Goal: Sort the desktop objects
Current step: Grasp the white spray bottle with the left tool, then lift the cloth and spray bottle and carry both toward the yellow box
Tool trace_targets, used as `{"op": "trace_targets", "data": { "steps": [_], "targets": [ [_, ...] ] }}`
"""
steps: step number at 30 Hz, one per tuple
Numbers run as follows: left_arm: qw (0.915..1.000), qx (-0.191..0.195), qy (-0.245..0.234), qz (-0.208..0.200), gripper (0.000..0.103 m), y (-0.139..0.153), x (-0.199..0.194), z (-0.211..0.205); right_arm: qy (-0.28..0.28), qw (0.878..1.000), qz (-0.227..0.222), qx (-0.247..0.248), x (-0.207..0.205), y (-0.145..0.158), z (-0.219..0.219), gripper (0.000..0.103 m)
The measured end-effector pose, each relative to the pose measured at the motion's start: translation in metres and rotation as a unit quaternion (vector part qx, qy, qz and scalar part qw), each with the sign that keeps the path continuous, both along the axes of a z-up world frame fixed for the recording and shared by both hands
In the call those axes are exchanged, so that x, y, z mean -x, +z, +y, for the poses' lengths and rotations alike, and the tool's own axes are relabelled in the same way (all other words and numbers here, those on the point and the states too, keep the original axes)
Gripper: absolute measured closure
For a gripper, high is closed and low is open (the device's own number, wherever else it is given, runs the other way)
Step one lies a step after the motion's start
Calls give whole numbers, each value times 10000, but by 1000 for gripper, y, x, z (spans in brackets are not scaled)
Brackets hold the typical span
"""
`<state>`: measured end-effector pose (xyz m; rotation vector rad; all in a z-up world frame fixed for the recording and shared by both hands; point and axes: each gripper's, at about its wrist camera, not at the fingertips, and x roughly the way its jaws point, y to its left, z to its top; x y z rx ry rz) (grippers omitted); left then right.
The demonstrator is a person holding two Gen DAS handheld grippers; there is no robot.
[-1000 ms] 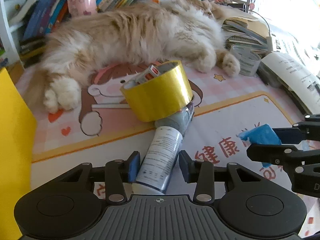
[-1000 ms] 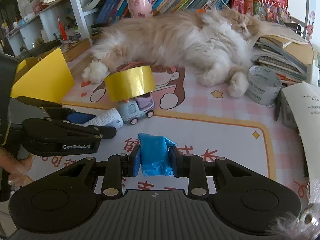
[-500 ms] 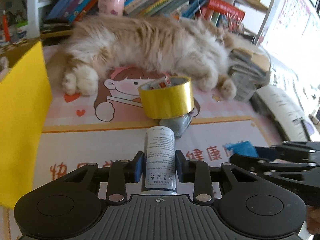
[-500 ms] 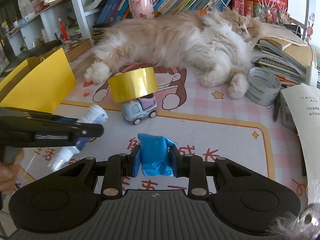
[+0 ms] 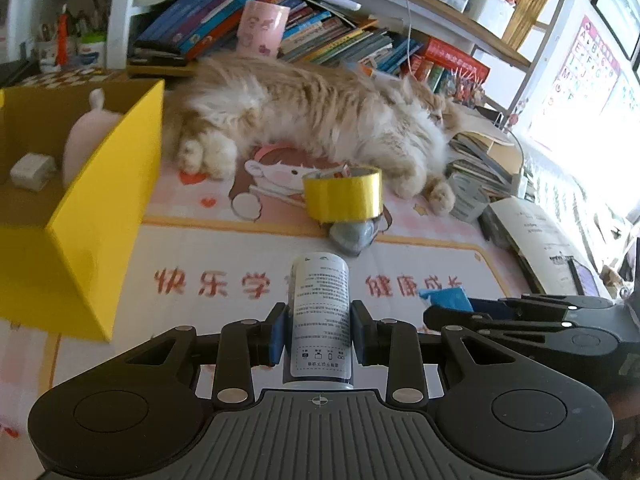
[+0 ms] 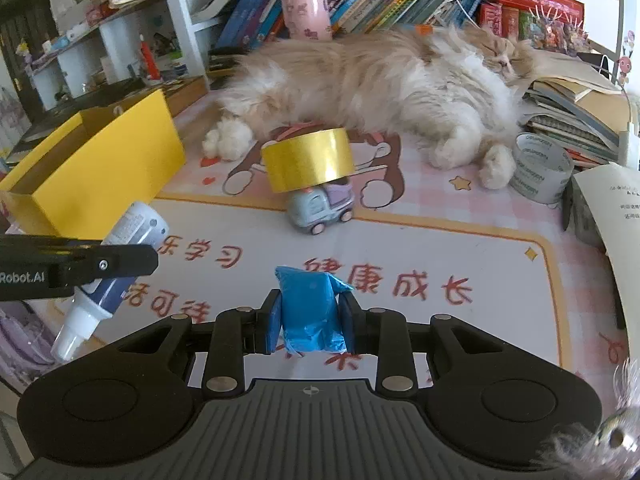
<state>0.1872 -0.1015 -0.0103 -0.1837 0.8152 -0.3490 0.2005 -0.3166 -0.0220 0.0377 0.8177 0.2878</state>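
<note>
My left gripper [image 5: 319, 330] is shut on a white spray bottle [image 5: 320, 316] and holds it above the desk mat; the bottle also shows in the right wrist view [image 6: 120, 256]. My right gripper [image 6: 310, 320] is shut on a blue plastic packet [image 6: 310, 312], seen in the left wrist view [image 5: 446, 298] too. A yellow tape roll [image 5: 342, 196] rests on a small toy car [image 6: 320, 210] mid-mat. An open yellow box [image 5: 92, 216] stands at the left, holding a pink toy [image 5: 86, 140] and a white block [image 5: 32, 166].
A fluffy cat [image 6: 380, 80] lies across the back of the desk. A grey tape roll [image 6: 542, 168] sits by its paw. Stacked books and papers [image 6: 576, 120] fill the right side. A pink cup [image 6: 306, 14] and bookshelves stand behind.
My left gripper took hold of the spray bottle, lifted it off the mat and drew back leftward, bringing the yellow box into view. The right gripper has held still with the blue packet.
</note>
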Motion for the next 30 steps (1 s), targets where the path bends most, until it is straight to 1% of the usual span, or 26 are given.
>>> {"op": "trace_targets", "data": {
  "steps": [12,21,30],
  "targets": [
    [9999,30,-102,-11,72,0,43,27,105,9999,15,19,35,4,36,76],
    [10000,42,-40,11,72,-1,77,61,221,9997,8,73,64,6,70,76],
    [9999,39,24,106,72,-3,116,96,366,9992,32,143,105,4,110,76]
  ]
}}
